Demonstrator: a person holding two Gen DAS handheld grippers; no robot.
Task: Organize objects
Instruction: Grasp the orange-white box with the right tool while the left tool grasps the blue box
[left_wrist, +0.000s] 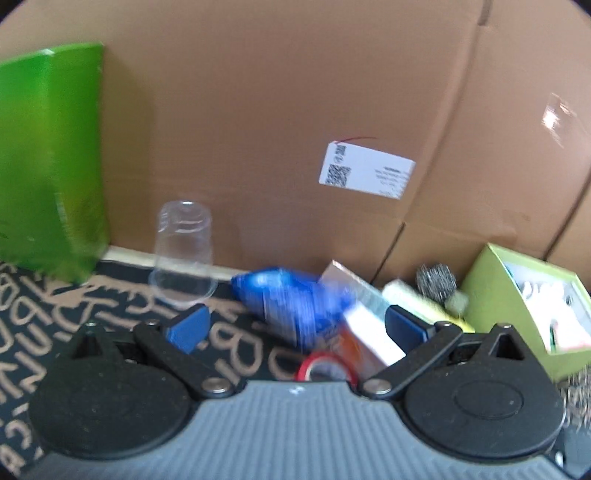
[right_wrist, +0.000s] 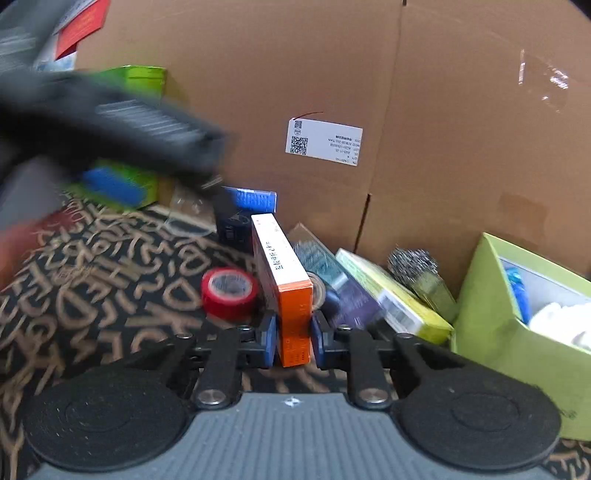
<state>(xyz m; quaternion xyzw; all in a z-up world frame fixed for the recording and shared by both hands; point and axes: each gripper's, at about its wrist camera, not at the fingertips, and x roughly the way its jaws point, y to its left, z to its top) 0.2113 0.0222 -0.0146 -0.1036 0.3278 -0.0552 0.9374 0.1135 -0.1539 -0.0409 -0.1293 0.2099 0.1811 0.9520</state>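
Orange box (right_wrist: 286, 280) on edge, long axis pointing away, end clamped between right gripper (right_wrist: 293, 334) fingers

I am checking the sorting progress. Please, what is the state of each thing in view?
right hand-held gripper: shut on orange box
orange box: held by its end
left hand-held gripper: open
plastic cup: upside down
red tape roll: lying flat
green bin: open, holding items
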